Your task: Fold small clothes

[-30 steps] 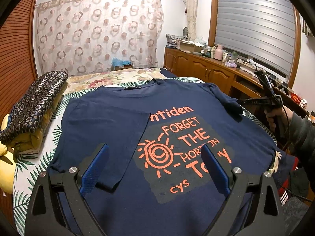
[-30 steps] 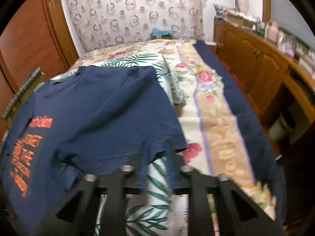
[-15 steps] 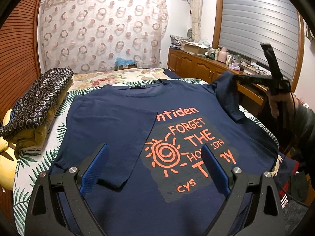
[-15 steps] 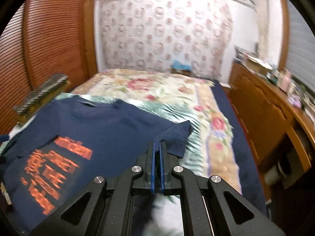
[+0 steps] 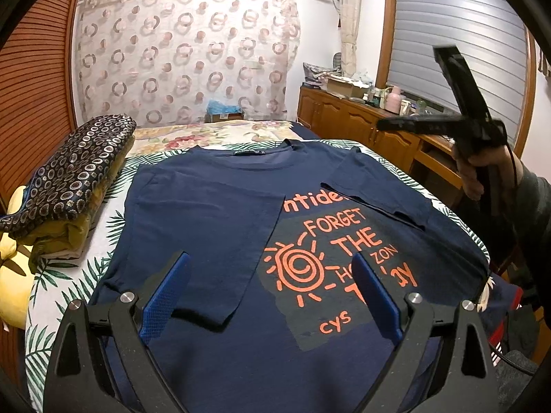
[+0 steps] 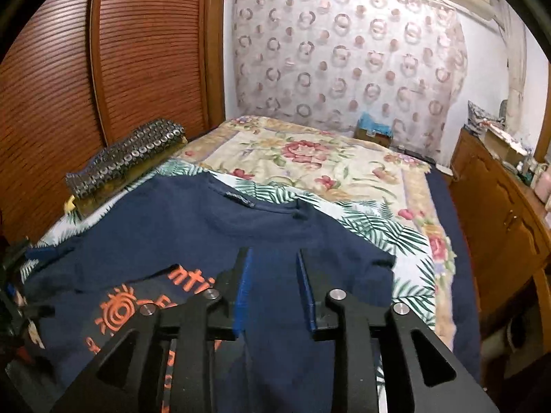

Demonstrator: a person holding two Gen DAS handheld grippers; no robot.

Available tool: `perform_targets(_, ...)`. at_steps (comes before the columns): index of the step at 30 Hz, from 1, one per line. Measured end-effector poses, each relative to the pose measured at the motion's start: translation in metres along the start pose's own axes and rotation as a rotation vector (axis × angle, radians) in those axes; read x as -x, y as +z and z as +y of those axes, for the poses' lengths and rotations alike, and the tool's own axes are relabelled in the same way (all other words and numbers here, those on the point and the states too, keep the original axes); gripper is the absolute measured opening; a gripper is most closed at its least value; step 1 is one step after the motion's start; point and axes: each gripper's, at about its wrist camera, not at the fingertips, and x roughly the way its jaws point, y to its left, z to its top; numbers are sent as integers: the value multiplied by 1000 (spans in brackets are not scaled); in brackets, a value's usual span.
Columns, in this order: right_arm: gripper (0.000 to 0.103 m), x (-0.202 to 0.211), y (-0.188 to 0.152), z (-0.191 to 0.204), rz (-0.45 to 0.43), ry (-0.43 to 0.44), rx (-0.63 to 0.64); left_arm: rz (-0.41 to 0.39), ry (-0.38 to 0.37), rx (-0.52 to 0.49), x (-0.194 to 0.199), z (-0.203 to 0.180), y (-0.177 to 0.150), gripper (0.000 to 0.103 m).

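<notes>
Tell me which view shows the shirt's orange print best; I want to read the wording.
The left wrist view. There the orange print faces the camera nearly whole, though both folded sleeves cover parts of the top word and the left claw hides some letters. In the right wrist view it is a cut-off sliver, mostly behind the right claw.

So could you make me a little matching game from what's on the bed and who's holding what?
Things:
1. T-shirt
2. Rolled blanket
3. Left tongs
4. Right tongs

States:
A. open, raised above the shirt's right shoulder
B. navy, both sleeves folded inward
C. open, low over the shirt's hem
D. ring-patterned, lying beside the shirt

Pairs: 1-B, 2-D, 3-C, 4-A
</notes>
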Motion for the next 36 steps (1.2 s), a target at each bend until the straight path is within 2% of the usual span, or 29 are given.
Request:
perform_targets(4,28,-2,-16,-15,75,-46,-3,-1,4,7,0,3,0,95)
perform_targets(9,29,-4,-34,-19,126,-55,-12,-3,19,0,-2,8,2,95)
perform_targets(13,53,-17,-41,-35,157,-57,-60,2,43,-8,-9,21,10,95)
perform_targets(14,54,-24,-43,-38,170,-58,-72,2,42,-11,-9,25,12,95)
perform_targets(17,54,-38,-47,-44,202,-62,-95,17,51,-26,-17,39,23,82)
perform_targets(24,54,-46,-45,-48,207,-55,-115,73,72,3,-43,80,55,62)
perform_targets(32,54,-61,-32,-58,202,-31,-90,166,147,-23,-97,109,90,51)
perform_targets(36,54,-75,-25,-71,188,-24,-89,221,188,-37,-124,116,100,51)
